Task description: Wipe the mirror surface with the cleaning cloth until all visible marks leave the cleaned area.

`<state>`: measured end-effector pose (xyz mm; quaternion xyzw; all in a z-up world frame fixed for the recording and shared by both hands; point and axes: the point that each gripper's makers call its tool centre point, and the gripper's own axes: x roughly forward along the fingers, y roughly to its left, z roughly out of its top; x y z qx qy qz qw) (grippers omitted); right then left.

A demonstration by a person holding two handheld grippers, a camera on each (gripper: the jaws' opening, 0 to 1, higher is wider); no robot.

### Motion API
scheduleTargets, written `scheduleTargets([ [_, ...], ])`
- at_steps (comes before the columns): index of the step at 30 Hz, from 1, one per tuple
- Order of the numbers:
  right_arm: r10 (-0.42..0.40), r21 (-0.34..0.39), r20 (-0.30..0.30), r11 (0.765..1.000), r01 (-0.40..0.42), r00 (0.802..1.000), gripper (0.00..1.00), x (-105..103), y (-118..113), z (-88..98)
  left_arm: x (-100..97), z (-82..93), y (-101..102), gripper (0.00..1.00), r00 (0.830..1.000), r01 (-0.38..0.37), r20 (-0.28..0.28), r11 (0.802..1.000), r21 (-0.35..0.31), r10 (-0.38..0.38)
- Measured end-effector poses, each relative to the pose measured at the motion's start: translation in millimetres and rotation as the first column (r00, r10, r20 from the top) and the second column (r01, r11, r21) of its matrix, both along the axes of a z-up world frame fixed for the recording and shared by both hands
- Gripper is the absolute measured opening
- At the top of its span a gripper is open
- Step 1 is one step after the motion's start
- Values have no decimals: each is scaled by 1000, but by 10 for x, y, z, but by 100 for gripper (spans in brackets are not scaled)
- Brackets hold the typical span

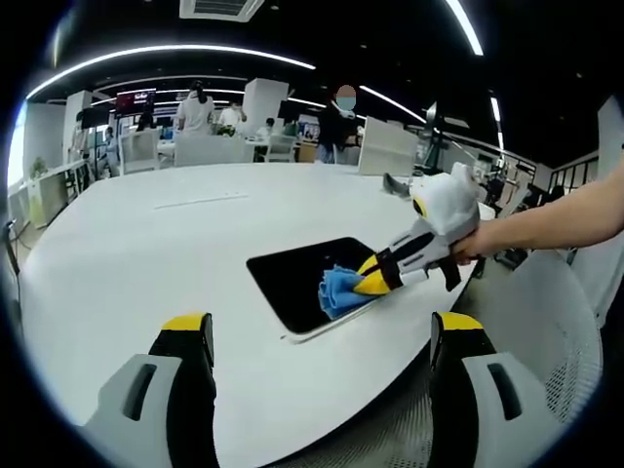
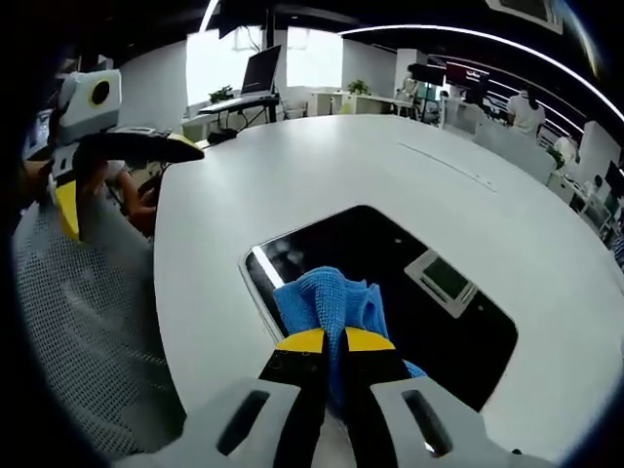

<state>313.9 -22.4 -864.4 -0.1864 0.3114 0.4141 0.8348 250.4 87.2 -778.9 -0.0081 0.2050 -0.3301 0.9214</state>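
On the white round table (image 1: 146, 253) lies the dark rectangular mirror (image 2: 390, 283); my right claw (image 2: 327, 343) pinches the blue microfibre cloth (image 2: 327, 302) against its glass for wiping, while my left claw (image 1: 317, 336) hangs open, held clear.

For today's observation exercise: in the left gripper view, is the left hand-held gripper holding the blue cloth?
No: the left hand-held gripper stands open over the table, while the right hand-held gripper pinches the blue cloth on the mirror.
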Motion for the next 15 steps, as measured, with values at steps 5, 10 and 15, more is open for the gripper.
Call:
scheduleTargets([
  [5, 9, 2, -1, 1000, -9, 1000, 0, 5, 101, 3, 1, 3, -7, 92, 1000, 5, 0, 1000, -1, -5],
  [10, 13, 4, -2, 1000, -13, 1000, 0, 15, 183, 4, -1, 7, -14, 91, 1000, 8, 1, 1000, -3, -8],
  [15, 19, 10, -2, 1000, -19, 1000, 0, 14, 286, 6, -5, 6, -19, 91, 1000, 13, 0, 1000, -3, -13],
])
